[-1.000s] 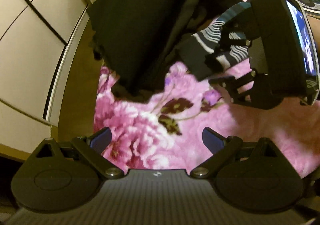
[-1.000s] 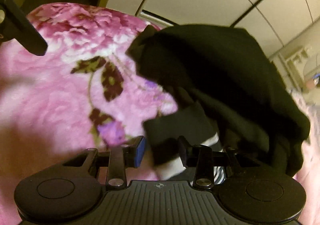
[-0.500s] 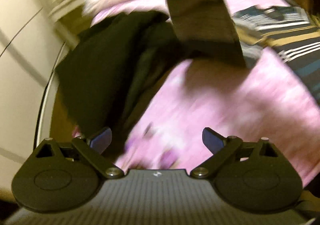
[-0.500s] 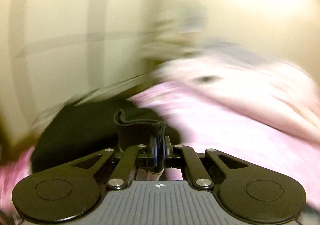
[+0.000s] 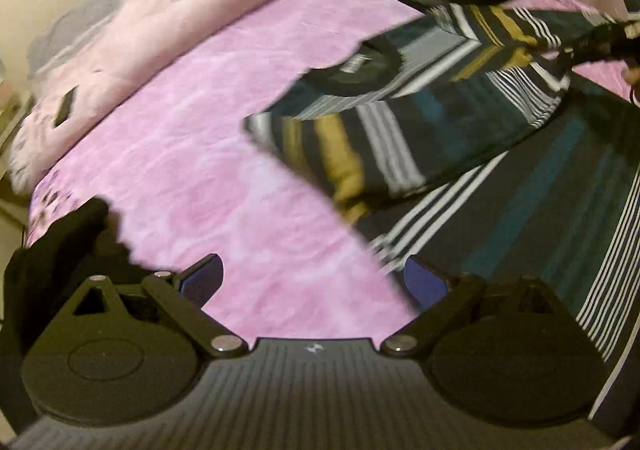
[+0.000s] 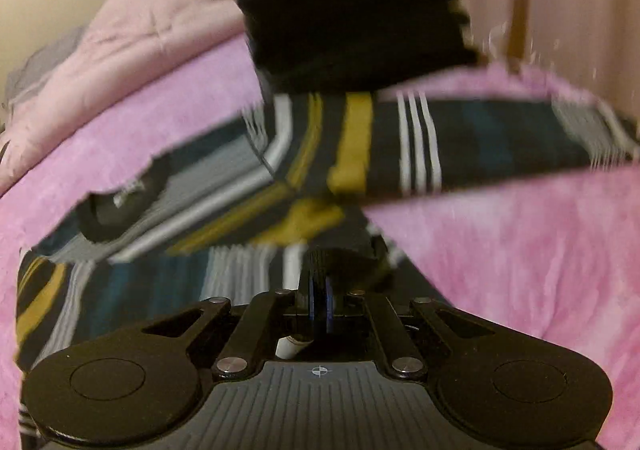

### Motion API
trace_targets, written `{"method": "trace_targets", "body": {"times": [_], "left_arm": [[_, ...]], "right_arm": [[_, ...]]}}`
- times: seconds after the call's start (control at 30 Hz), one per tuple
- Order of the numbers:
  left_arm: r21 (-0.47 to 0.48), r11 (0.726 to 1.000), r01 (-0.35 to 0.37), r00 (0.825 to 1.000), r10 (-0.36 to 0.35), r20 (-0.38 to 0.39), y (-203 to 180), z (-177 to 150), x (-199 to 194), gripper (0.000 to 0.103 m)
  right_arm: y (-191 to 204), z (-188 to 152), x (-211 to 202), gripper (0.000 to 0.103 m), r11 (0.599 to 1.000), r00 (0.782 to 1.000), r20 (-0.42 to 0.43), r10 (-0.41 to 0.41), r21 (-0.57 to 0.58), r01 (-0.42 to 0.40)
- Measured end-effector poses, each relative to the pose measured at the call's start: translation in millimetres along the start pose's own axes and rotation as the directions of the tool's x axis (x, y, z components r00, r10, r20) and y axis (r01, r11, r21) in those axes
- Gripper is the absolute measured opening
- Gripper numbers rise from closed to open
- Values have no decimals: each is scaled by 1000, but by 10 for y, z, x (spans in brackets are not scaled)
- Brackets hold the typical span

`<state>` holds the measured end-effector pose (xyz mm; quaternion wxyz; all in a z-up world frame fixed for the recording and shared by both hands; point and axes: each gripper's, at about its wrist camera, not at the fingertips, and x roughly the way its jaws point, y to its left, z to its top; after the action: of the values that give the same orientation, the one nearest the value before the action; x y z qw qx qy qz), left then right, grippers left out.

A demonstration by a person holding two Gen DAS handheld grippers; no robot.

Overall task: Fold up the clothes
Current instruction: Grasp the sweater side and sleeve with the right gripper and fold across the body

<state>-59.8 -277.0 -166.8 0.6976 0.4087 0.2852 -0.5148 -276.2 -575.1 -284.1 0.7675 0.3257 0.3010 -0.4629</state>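
On the pink blanket (image 5: pixel 208 154), the striped shirt (image 5: pixel 400 138) now lies spread where floral print showed a second ago. Right gripper (image 6: pixel 319 304): jaws clamped on a dark ribbed hem, closed from part-open. Left gripper (image 5: pixel 312 278): jaws wide, empty. Only its view shows the black garment (image 5: pixel 52 250) lower left.

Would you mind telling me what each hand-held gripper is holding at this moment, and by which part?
The right hand-held gripper is shut on the striped shirt, pinching a dark edge of it. The left hand-held gripper is open and holds nothing.
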Motion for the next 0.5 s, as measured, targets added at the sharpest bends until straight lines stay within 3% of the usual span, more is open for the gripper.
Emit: {"method": "trace_targets", "body": {"times": [0.17,0.27,0.4,0.5], "left_arm": [[86,995,50,998,-47,-35,-508,467,236,96],[142,987,73,997,-67,-42,-752,746,353,96],[165,981,102,994,-94,-51,-986,1085,530,96],[169,977,131,991,-123,-59,-1131,1321,680,95]], "right_arm": [[-324,164,-135,3,992,994,-14,107,66,-106],[-466,151,-185,3,986,984,-76,160,52,-156],[-697,43,-40,3,986,968,-194,158,90,-143],[-914,100,-115,5,985,968,-202,149,122,-126]]}}
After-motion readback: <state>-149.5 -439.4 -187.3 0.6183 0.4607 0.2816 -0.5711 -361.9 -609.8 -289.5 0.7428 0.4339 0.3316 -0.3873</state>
